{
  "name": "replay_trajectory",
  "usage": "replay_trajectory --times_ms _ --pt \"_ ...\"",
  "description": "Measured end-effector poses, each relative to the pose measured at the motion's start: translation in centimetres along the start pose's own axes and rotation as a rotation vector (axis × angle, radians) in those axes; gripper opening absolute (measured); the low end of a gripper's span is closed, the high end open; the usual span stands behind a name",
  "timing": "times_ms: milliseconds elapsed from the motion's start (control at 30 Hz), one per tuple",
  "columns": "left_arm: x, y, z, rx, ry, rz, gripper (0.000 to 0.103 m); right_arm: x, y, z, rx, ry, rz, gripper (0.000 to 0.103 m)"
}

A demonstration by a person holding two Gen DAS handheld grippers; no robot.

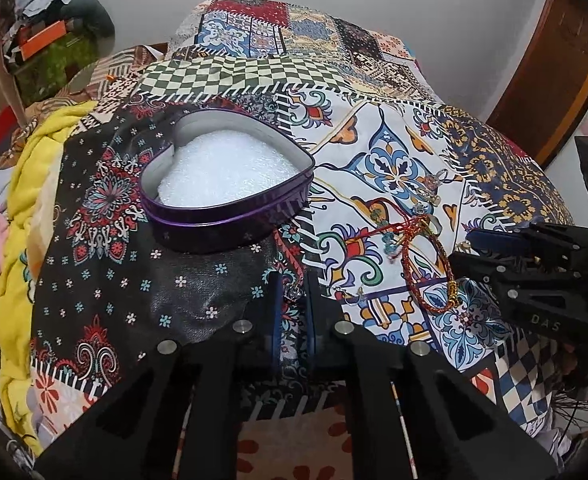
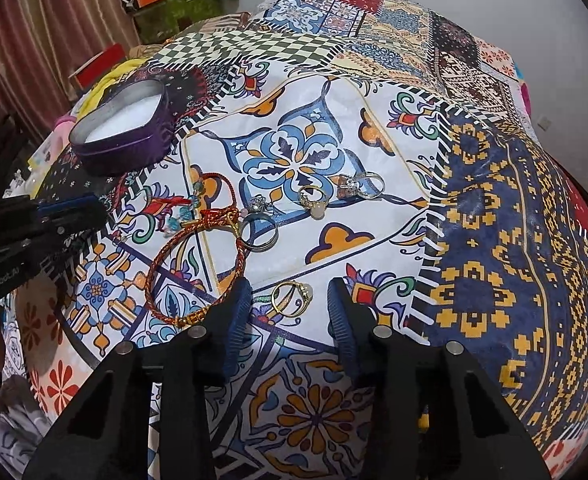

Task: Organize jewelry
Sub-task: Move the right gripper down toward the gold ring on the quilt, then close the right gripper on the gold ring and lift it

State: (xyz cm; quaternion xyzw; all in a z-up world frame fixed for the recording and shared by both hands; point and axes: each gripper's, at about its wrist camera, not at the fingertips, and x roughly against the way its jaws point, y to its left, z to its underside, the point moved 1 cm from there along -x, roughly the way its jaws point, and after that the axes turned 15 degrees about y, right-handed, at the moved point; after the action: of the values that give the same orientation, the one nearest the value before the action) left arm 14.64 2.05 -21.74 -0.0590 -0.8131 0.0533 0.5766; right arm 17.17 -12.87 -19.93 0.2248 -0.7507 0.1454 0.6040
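Your left gripper (image 1: pixel 294 292) has its fingers drawn close together on a small silver piece of jewelry (image 1: pixel 292 293), just in front of the open purple heart-shaped tin (image 1: pixel 230 216), which sits on the patterned bedspread (image 1: pixel 393 128) with white padding (image 1: pixel 226 172) inside. Your right gripper (image 2: pixel 290 300) has its fingers spread wide apart, with a gold ring (image 2: pixel 290 298) lying on the cloth between the tips. Beyond it lie a red braided bracelet (image 2: pixel 198 272), a dark band ring (image 2: pixel 258 232), a gold stone ring (image 2: pixel 311 200) and a silver ring (image 2: pixel 363 184), all well apart from the tin.
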Motion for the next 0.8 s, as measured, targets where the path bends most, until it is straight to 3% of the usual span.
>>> replay_trajectory --times_ms 133,400,800 --pt "0.8 0.3 0.2 0.014 -0.013 0.000 0.009 0.1 -0.6 0.3 -0.020 -0.003 -0.001 0.019" --pt "3.6 0.4 0.4 0.023 -0.073 -0.003 0.009 1.3 -0.5 0.7 -0.050 -0.032 -0.021 0.018" --pt "8.4 -0.4 -0.3 0.020 -0.195 -0.016 0.009 6.6 0.5 -0.1 -0.061 -0.204 -0.035 0.018"
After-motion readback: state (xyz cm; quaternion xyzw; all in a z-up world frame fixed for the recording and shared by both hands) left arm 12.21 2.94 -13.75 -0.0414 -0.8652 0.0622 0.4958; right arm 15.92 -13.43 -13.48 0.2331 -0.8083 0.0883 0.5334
